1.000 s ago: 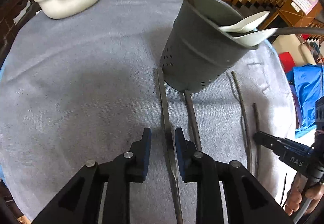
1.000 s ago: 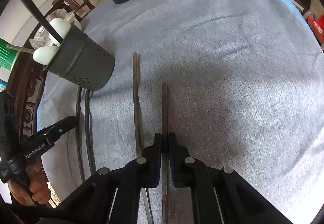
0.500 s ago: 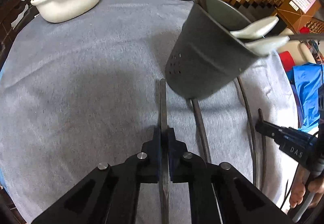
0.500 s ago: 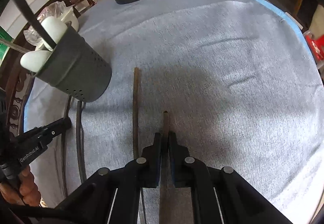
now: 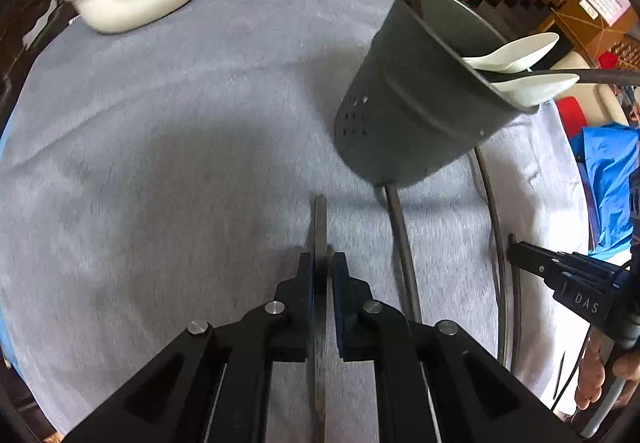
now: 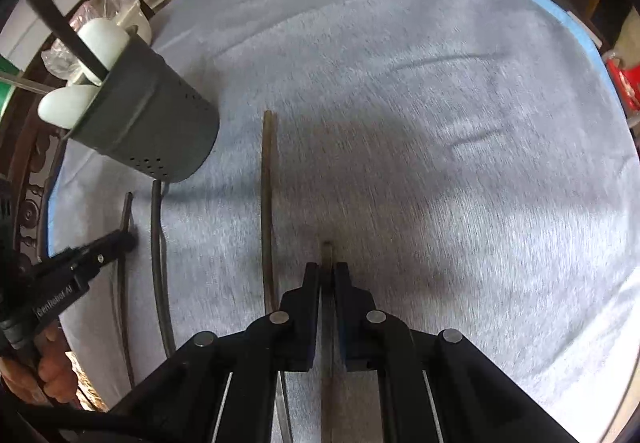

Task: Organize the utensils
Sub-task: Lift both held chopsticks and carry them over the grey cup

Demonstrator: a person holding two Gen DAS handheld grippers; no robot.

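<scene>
Step in hand: pick-up of chopsticks for transfer into the holder [image 5: 416, 99]; each gripper is judged to have taken one stick off the bench [image 5: 160, 147].
Left gripper [image 5: 320, 275]: fingers closed on a dark chopstick [image 5: 319, 219], whose blunt end projects just beyond the fingertips.
Right gripper [image 6: 327, 283]: fingers closed on a second chopstick [image 6: 327, 255], of which only a short end shows ahead of the fingertips.
Holder: a grey perforated cup, standing on the grey cloth ahead and to the right of the left gripper; white spoons [image 5: 516, 55] and dark handles are already lodged in it.
Loose items: one stick [image 6: 268, 203] is seen lying just left of the right gripper; further sticks [image 5: 404, 243] lie between the two grippers, their far ends at the holder's foot.
Pose: both grippers are held pointing steeply down at the cloth, side by side, with the loose sticks between them. A hand [image 5: 600, 383] is partly seen on the right gripper's grip.
Clearance: whether either held stick is fully clear of the cloth cannot be settled, the view being blurred.
Next move, as judged: each stick is to be raised, tipped toward upright and carried over the holder's rim before release; the spoons crowding the rim should be avoided.
</scene>
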